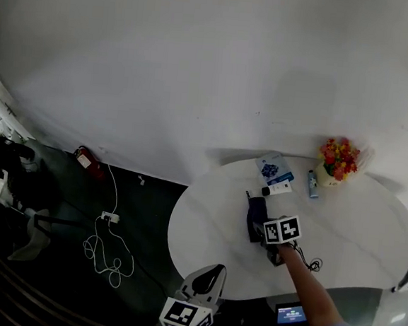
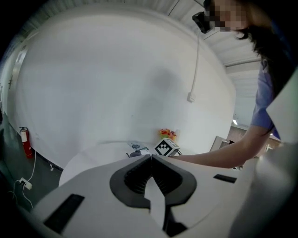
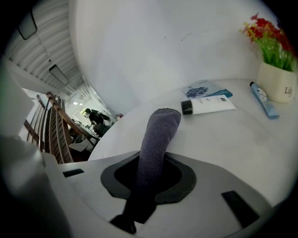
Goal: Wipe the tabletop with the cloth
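Clamping the cloth (image 3: 158, 135), the right gripper (image 3: 149, 179) pinches its lower end between the jaws, and that end is lost in shadow. The free end rises toward the vase (image 3: 274, 69), above the table (image 3: 242, 153). Whether it touches the tabletop cannot be told. In the head view the cloth is a dark strip left of the vase and nearer the person, partly covered by the gripper's cube. A white tube (image 3: 207, 105), a blue tube (image 3: 263, 100) and a booklet (image 3: 201, 88) lie left of the vase, their print unreadable. The left gripper (image 2: 150, 159), jaws pressed together on nothing, hangs well apart from the vase, beyond the table's near edge and cut off by the head view's bottom edge.
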